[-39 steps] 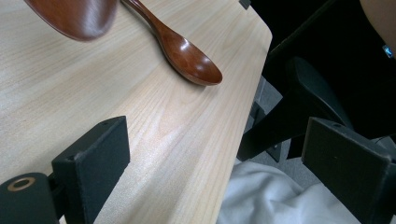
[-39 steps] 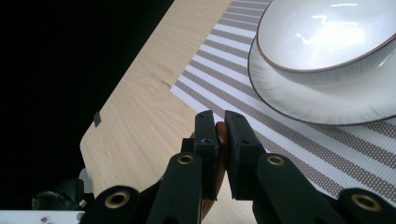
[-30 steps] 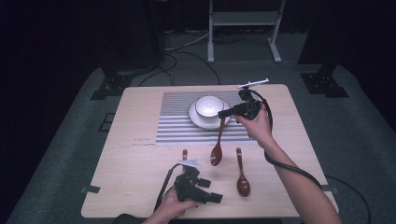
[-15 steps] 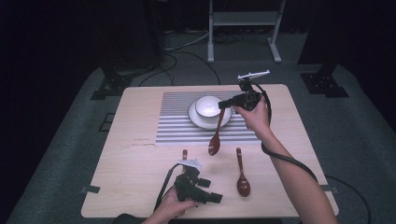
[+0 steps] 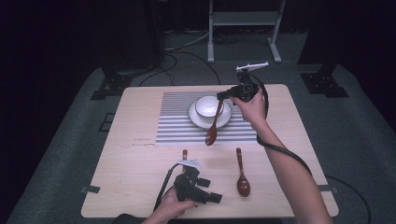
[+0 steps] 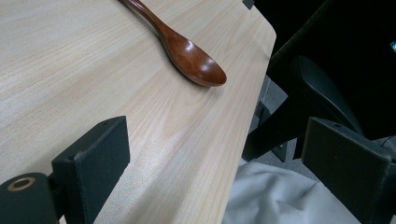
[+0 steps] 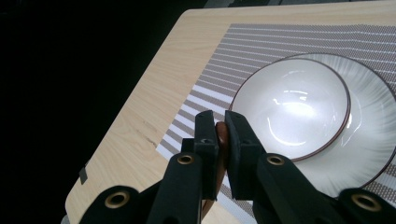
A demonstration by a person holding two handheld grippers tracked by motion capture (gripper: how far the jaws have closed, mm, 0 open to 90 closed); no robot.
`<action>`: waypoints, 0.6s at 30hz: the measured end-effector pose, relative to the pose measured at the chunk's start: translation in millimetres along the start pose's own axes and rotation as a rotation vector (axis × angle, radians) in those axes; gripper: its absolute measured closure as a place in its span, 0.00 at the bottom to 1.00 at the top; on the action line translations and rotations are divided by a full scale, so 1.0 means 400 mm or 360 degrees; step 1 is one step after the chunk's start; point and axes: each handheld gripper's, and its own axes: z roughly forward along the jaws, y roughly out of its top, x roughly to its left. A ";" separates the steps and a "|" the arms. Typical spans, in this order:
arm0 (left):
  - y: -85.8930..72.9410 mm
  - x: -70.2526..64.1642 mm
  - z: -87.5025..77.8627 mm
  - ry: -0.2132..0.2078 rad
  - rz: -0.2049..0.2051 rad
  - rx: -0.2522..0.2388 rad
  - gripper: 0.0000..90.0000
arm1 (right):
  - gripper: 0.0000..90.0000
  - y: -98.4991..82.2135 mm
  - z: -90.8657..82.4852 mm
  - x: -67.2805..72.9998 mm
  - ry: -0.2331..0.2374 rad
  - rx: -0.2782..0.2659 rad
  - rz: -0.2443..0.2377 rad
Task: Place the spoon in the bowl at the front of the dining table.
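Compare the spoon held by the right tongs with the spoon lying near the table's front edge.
The held spoon hangs in the air, gripped by its handle in the right tongs, bowl end down over the striped mat; the lying spoon rests flat on bare table, untouched. The held one hangs beside the bowl; the other lies apart. Both are dark brown wood.

A white bowl [image 5: 208, 105] on a plate [image 5: 196, 119] occupies the middle of a striped placemat [image 5: 175, 126], blocking a low pass there. A spoon [image 5: 213, 127] hangs over the plate's near rim from the right gripper [image 5: 221, 95]. Bare table [image 5: 126, 149] lies open left of the mat. Near the front edge, a second spoon [image 5: 241, 173] and the left gripper [image 5: 208, 190] take up space.
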 end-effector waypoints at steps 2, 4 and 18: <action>0.000 0.000 -0.001 0.0002 0.0001 -0.0004 0.07 | 0.93 0.007 0.000 0.001 -0.0011 -0.0008 0.0004; 0.000 0.001 -0.002 0.0000 0.0000 0.0000 0.07 | 0.93 0.014 0.001 0.000 -0.0022 -0.0013 0.0009; 0.000 0.000 -0.005 -0.0003 0.0005 -0.0002 0.07 | 0.93 0.071 -0.006 -0.007 -0.0083 -0.0118 0.0058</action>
